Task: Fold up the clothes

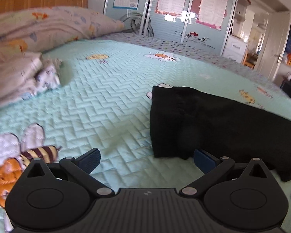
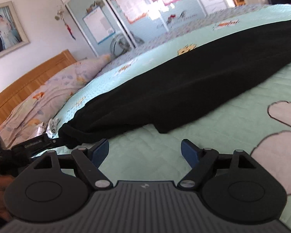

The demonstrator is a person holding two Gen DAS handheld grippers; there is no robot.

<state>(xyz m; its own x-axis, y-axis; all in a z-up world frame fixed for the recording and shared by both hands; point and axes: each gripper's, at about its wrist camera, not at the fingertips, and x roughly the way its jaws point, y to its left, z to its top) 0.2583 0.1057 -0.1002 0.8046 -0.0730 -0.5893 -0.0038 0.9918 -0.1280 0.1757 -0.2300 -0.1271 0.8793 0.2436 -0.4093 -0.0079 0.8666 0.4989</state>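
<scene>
1. Quilted mint bedspread point(image 1: 106, 101) carries the black garment point(image 2: 184, 85), laid long and flat, well clear of the pillows point(image 1: 48, 25).
2. Left gripper point(image 1: 146, 160) spread wide, empty, at the garment's near corner.
3. Right gripper point(image 2: 145, 151) spread wide, empty, just beside its near edge.
4. Step unclear: mid-fold or just released.

Bright daylight fills both views, with white glare on the wardrobe doors point(image 1: 176, 17) and soft shadows on the bed point(image 1: 110, 97). Fisheye bending curves the edges; the pillows point(image 1: 19, 58) at left smear with motion blur, and the right view is softly blurred throughout.
</scene>
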